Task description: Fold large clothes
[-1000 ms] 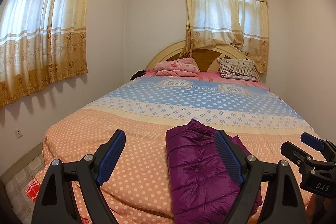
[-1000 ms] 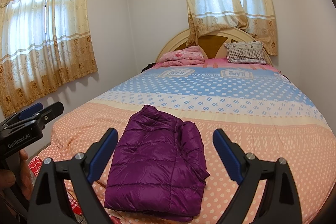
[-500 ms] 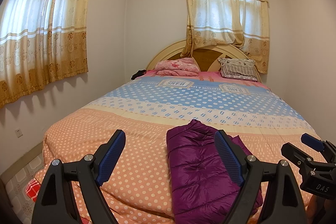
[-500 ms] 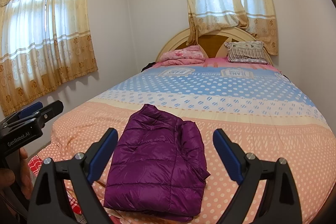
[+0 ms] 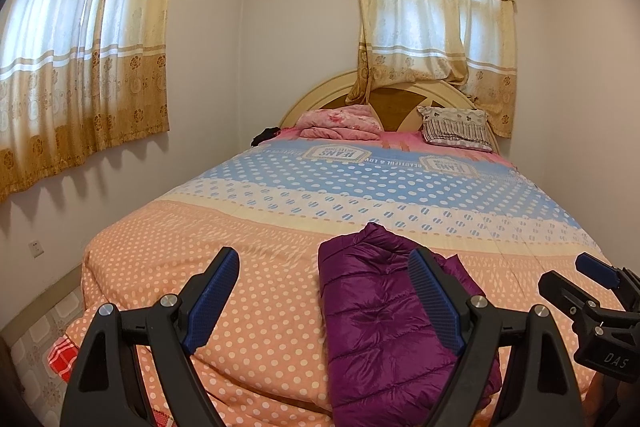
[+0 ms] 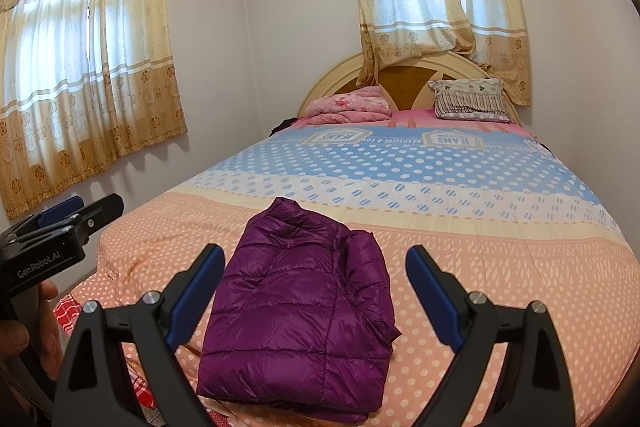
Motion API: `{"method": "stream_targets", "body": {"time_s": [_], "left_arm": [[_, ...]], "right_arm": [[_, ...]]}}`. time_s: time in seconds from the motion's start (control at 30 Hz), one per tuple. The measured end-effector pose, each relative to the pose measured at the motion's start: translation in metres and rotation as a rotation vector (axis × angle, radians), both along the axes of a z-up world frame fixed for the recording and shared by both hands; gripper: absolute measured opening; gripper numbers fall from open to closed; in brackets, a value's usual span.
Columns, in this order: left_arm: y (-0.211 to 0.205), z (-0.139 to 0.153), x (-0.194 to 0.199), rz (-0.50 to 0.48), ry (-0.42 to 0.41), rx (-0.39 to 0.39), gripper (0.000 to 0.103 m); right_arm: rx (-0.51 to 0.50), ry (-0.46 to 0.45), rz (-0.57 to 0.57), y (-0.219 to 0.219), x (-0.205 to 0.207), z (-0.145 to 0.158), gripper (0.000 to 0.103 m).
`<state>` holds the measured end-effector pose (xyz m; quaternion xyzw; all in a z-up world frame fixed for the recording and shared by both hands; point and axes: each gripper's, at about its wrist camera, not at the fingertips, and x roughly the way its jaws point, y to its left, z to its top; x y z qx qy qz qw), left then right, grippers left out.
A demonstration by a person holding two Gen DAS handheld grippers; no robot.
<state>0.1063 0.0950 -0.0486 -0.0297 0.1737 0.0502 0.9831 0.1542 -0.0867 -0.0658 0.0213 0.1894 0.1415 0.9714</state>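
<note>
Holding both claws above near end of bed (image 6: 500,235), nothing gripped. Left claw (image 5: 324,297) jaws wide apart, empty, bottom centre of left view. Right claw (image 6: 316,297) jaws wide apart, empty, bottom centre of right view. Purple puffer jacket (image 6: 300,319), folded into neat rectangle, lies on orange dotted bedspread at lower centre of right view. I see pillow (image 6: 470,99) at upper right by headboard.
</note>
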Motion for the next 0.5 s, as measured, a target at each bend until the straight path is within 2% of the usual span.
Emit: {"method": "stream_targets", "body": {"time_s": [0.5], "left_arm": [[-0.0089, -0.0075, 0.0050, 0.006, 0.017, 0.026, 0.087]], "right_arm": [[0.004, 0.004, -0.002, 0.0008, -0.0017, -0.0018, 0.094]]}}
